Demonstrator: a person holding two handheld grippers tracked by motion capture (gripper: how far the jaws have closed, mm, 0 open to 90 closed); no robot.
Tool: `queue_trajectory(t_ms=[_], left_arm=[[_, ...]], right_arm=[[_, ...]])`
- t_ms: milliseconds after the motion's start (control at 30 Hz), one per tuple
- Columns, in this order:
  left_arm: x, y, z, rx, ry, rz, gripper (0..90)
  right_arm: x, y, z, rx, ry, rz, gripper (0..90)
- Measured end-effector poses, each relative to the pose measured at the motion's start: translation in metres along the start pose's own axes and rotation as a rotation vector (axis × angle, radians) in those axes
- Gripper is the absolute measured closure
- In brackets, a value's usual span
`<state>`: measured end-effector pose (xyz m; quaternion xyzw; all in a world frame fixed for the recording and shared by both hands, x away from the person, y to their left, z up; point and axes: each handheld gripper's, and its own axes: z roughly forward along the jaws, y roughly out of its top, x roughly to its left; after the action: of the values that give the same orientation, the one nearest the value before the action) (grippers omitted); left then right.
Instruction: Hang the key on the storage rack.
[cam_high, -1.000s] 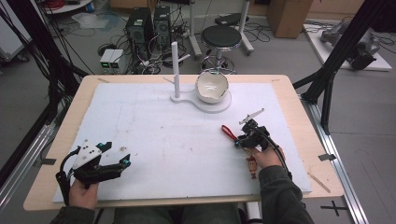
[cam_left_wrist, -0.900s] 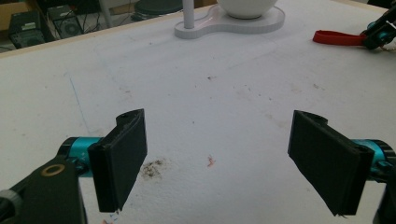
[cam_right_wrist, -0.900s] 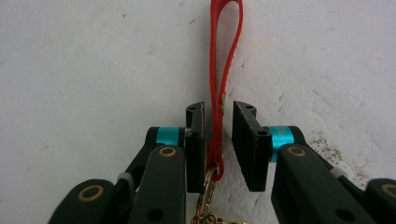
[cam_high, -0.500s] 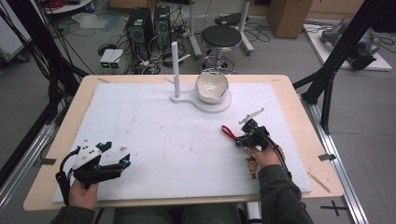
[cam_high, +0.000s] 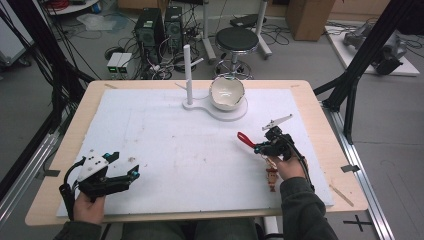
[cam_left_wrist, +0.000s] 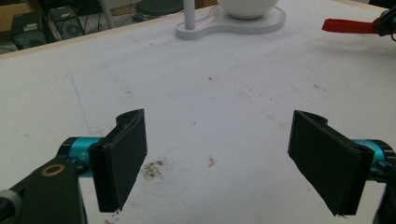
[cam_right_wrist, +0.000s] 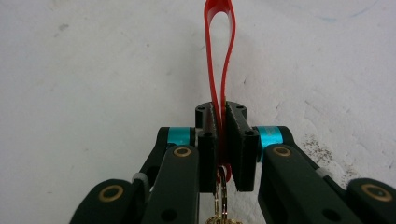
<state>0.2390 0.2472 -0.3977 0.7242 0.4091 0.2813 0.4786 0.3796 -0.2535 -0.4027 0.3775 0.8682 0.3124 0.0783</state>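
red strap loop (cam_right_wrist: 219, 42) is pinched tight in the right gripper (cam_right_wrist: 220, 140), keyring dangling below. left gripper (cam_left_wrist: 224, 158) gapes wide, holding nothing. thin strap could slip out if swung.

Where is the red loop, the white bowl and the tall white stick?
red loop (cam_right_wrist: 219, 42): right gripper view, its left band.
white bowl (cam_high: 226, 93): high view, inside wall.
tall white stick (cam_high: 188, 75): high view, middle of shaft.

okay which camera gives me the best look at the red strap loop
The right gripper view: the red loop stands large and centred, pinched between the right gripper's shut jaws, with a key ring hanging below. The high view shows it small, poking out of that gripper. The left gripper view catches it far off at the top right edge.
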Motion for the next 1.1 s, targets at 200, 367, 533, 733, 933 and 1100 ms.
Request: queue_trajectory(t_ms=[200,367,533,733,933,1100], left_arm=[[0.0,0.0,0.0,-0.001,0.0,0.002,20.2],[0.0,0.0,0.0,-0.003,0.0,0.005,20.2],[-0.001,0.0,-0.001,-0.002,0.0,0.006,20.2],[0.0,0.0,-0.001,-0.003,0.0,0.004,20.2],[0.0,0.0,-0.001,-0.002,0.001,0.006,20.2],[0.0,0.0,-0.001,-0.005,0.001,0.005,20.2]], right_arm=[[0.003,0.004,-0.013,-0.053,0.012,-0.009,83.3],[0.007,0.01,-0.023,-0.086,0.018,-0.02,83.4],[0.01,0.015,-0.029,-0.122,0.025,-0.03,83.4],[0.015,0.02,-0.036,-0.149,0.033,-0.038,83.4],[0.02,0.03,-0.046,-0.192,0.04,-0.057,83.4],[0.022,0.038,-0.053,-0.22,0.038,-0.065,83.4]])
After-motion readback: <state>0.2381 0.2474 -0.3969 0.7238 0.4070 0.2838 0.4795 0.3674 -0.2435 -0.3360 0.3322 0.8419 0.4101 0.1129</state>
